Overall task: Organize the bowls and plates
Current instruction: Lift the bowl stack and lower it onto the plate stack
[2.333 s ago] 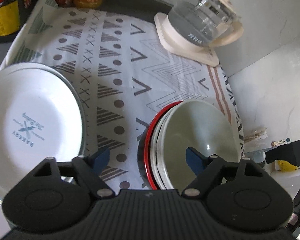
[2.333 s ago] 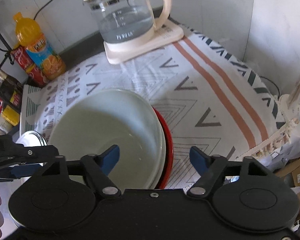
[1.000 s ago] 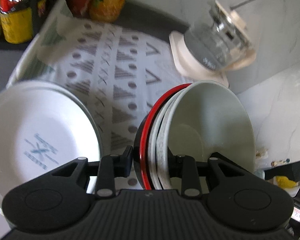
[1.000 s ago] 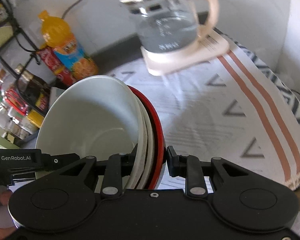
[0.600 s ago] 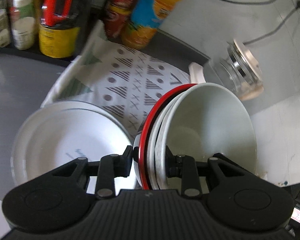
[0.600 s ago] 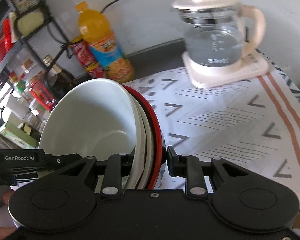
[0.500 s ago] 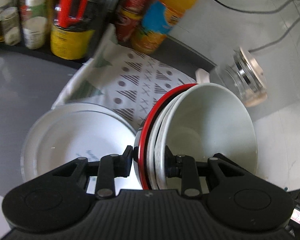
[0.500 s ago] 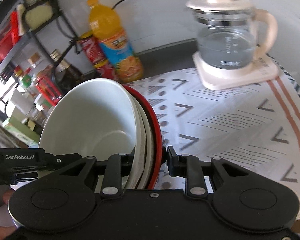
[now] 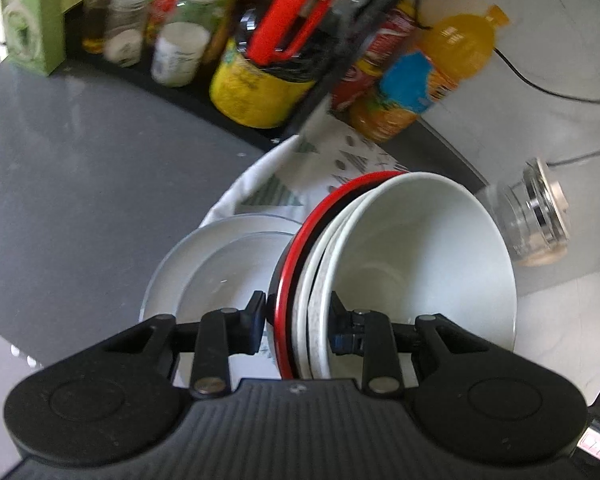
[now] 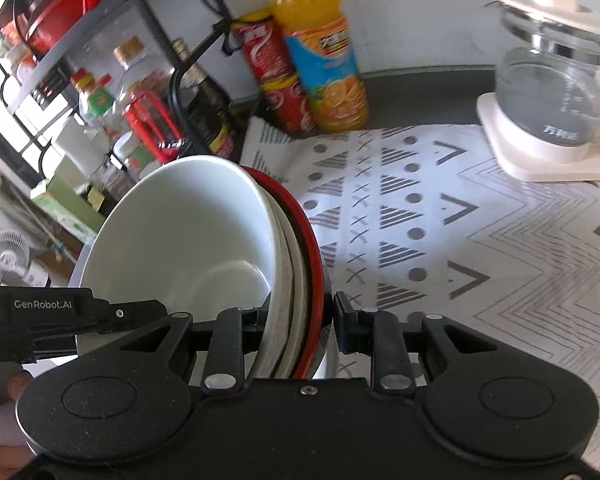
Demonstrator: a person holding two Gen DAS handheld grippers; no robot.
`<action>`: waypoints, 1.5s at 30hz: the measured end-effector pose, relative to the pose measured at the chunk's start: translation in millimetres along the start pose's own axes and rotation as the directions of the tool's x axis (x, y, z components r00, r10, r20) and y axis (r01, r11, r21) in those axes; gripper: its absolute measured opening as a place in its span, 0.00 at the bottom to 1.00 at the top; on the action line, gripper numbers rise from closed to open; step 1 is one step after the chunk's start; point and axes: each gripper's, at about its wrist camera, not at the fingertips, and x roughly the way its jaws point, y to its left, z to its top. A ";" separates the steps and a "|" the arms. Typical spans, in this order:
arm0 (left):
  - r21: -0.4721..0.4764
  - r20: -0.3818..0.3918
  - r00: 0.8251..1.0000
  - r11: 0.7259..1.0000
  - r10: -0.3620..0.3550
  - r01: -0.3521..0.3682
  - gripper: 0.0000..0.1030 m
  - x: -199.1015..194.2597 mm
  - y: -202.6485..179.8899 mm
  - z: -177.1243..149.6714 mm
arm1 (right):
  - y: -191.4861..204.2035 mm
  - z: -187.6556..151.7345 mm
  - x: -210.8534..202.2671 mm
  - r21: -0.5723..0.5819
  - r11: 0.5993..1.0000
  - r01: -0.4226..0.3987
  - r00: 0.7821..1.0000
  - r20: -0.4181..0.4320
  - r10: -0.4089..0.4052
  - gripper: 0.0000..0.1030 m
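Both tongs were clamped on the rim of one nested stack of bowls point(image 9: 416, 272), from opposite sides; the left gripper point(image 9: 298, 320) pinched the rim with one finger outside the red-edged outer bowl point(image 9: 296, 248) and one inside the white inner bowl point(image 9: 440, 240); the right gripper point(image 10: 300, 318) gripped the far rim likewise, its fingers drawn narrow around the layered edges; the stack was held off the surface, tilted, its mouth facing up and toward each camera; beneath it in the left wrist view lay a stack of white plates point(image 9: 204, 264), its rim partly overhanging the edge of the patterned cloth point(image 10: 440, 216) onto the grey counter point(image 9: 80, 168); the counter to the left of the plates was bare; a rack of bottles and jars point(image 9: 180, 40) bounded the far side; an orange drink bottle point(image 10: 320, 56) and a red can point(image 10: 276, 80) stood at the cloth's far edge; a glass kettle point(image 10: 556, 92) on its base occupied the far right corner; the middle of the cloth was open; a hand point(image 10: 4, 396) showed at lower left.
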 end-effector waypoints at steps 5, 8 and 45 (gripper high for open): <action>-0.039 0.008 1.000 0.999 0.015 -0.015 0.28 -2.3 14.8 0.5 | 8.8 1.3 10.7 -0.026 1.000 -0.018 0.999 -0.034 0.017 0.25; -0.068 0.012 1.000 0.997 0.026 -0.025 0.28 -1.4 23.0 1.8 | 13.1 1.8 19.7 -0.043 0.999 -0.025 0.998 -0.064 0.022 0.25; -0.067 -0.077 0.995 0.995 0.062 -0.068 0.50 6.5 30.6 19.6 | 14.6 1.2 24.4 -0.108 0.988 -0.114 0.978 -0.186 0.093 0.51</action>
